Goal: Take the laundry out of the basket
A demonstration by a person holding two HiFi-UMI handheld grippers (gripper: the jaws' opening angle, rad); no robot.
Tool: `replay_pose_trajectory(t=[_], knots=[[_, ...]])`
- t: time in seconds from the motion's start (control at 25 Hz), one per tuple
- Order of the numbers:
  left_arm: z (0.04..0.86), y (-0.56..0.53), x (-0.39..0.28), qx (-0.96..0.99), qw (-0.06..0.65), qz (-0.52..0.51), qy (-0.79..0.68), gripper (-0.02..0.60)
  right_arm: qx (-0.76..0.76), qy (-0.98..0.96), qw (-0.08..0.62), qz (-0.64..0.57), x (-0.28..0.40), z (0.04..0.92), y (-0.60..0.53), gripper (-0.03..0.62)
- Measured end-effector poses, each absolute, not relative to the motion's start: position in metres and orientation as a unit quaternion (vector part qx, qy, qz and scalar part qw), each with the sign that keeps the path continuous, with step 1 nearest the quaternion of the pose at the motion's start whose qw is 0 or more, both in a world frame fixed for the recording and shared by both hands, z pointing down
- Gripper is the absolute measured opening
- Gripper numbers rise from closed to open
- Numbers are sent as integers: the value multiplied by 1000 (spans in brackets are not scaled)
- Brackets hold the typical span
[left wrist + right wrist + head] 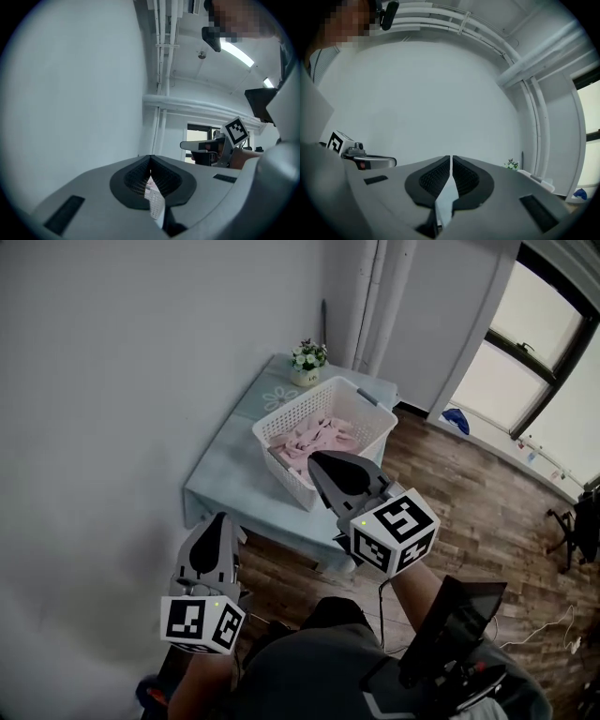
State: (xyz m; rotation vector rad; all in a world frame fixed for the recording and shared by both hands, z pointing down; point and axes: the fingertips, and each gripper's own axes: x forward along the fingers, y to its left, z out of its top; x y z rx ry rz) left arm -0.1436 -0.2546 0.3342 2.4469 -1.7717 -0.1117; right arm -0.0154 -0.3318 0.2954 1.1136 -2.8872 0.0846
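Note:
A white slatted basket (361,409) stands on a pale blue table (225,470) against the wall, with pink laundry (314,439) lying inside it. Both grippers are held up in front of the person, well short of the basket. My right gripper (317,463) points toward the basket's near corner, and its jaws are shut with nothing between them (451,159). My left gripper (221,518) is lower and to the left, over the table's front edge. It is also shut and empty (150,159).
A small pot of white flowers (308,360) sits at the table's far end beside the basket. Grey wall runs along the left. Wooden floor (469,502) spreads to the right, toward windows. A black device (450,620) hangs at the person's waist.

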Motion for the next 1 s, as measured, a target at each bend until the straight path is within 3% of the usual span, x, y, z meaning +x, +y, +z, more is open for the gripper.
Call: replay_pose_trajectory(t=[0.44,1.0], knots=[[337,-335,-111,785,62,-12,-617,9,272,-953,124,-50,16,312,-437,36],[376,-395,-108,726,88,31,-682,9,-6,-929,341,-145,4,433,-508,340]])
